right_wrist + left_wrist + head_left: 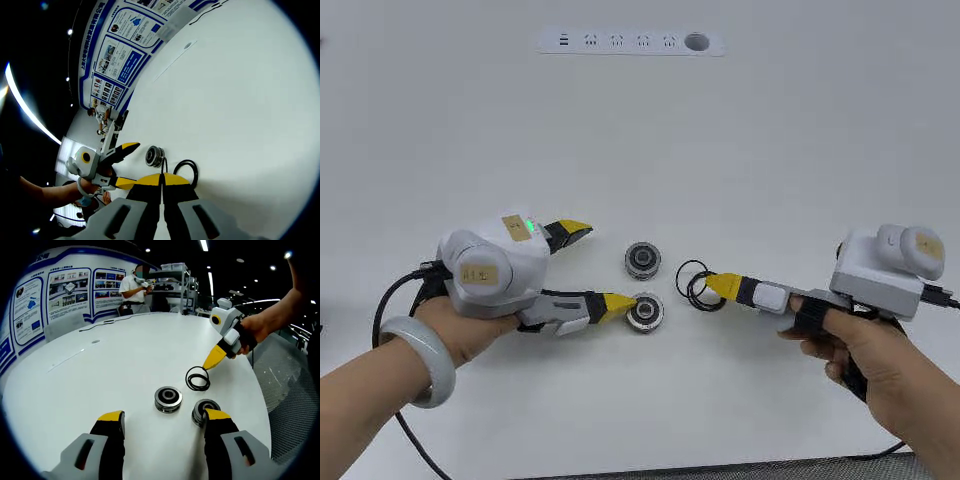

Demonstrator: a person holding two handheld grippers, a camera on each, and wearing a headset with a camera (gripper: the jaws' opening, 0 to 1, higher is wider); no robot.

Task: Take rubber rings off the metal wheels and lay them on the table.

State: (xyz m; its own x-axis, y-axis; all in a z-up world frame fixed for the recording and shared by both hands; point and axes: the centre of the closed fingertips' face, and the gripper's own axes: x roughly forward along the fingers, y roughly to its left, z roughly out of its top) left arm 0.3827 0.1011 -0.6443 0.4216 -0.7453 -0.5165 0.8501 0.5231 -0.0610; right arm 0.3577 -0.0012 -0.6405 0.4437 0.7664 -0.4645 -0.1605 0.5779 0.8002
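Two metal wheels lie on the white table [770,150]: a far wheel [642,259] [167,398] [154,155] and a near wheel [645,311] [204,411]. My left gripper [592,268] [164,416] is open, its jaws spread wide; the near jaw's yellow tip touches the near wheel, and the far wheel lies ahead between the jaws. Two thin black rubber rings [696,285] [198,378] [186,167] lie overlapping just right of the wheels. My right gripper [713,285] [161,176] [212,360] is shut, its tip pinching the edge of one ring.
A white power strip [632,41] lies at the table's far edge. The left gripper's black cable [395,300] trails off to the lower left. The table's front edge [720,468] runs just below the hands. A person [135,287] stands at shelves beyond the table.
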